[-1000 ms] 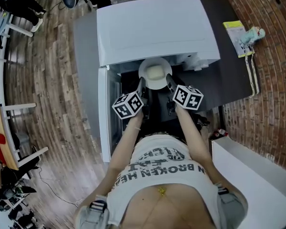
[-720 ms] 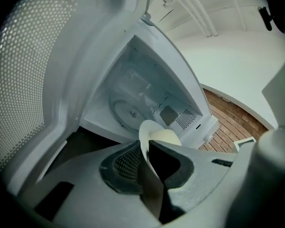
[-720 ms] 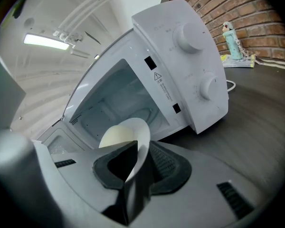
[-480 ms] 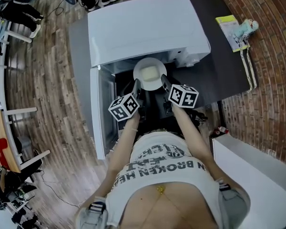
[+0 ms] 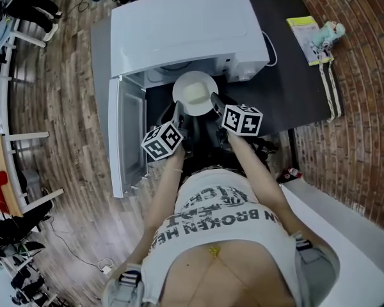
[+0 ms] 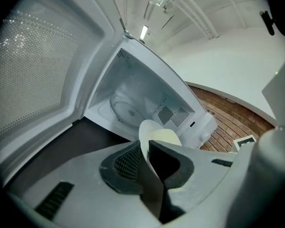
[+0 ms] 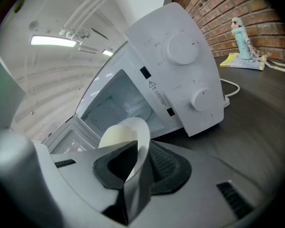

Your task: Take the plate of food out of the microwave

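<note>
Pulled back since a second ago, the white round plate with pale food (image 5: 195, 93) has left the cavity it was half tucked into. It now hangs fully in the open, just in front of the oven's mouth and over the dark bench (image 5: 291, 91).

Nearest to me is the person's printed white shirt (image 5: 211, 216), with both forearms reaching out ahead. The left tool (image 5: 181, 115) has its jaws pinched onto the plate's left rim. The right tool (image 5: 215, 101) is closed the same way onto the right rim. Each tool's own view shows the thin white edge running straight in between the dark pads, so neither is empty. From above the plate looks about level, carried between the two, with neither side clearly nearer to it.

Beyond it stands the white boxy microwave (image 5: 185, 27). Its glass turntable (image 6: 126, 110) is bare, and its open white door (image 5: 125, 136) is swung out on the left, alongside the left arm. That is what matters, I'd say: the plate lies straight between the person and the opening. It wants drawing on toward the body, or down onto the bare bench at the right, away from the door.

Far off at the right, a small pale figurine (image 5: 326, 34) stands by a yellow leaflet (image 5: 305, 36).
</note>
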{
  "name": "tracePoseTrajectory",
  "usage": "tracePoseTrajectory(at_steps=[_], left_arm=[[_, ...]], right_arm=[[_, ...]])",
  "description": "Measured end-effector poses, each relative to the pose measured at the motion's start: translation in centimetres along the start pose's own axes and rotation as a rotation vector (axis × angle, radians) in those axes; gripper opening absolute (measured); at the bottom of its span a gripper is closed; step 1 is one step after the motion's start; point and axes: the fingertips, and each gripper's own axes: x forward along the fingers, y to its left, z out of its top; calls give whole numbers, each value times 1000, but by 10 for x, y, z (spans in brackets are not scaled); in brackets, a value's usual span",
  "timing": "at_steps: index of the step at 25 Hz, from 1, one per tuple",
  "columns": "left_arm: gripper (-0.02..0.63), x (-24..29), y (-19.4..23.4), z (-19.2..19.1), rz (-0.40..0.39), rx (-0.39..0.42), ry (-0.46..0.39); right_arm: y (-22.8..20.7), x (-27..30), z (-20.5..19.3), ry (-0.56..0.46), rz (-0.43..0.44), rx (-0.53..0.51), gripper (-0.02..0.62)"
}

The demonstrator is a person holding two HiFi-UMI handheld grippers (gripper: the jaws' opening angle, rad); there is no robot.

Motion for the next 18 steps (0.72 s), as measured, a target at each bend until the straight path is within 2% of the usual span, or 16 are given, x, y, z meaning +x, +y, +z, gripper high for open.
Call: tracePoseTrajectory(at_steps=[9, 18], left_arm=[[60, -20, -20, -17, 51, -20, -59], [60, -49, -39, -55, 97, -49, -97]], right_arm=[[-5, -24, -2, 31, 60, -38, 75], [-14, -58, -22, 71, 104, -69, 75]])
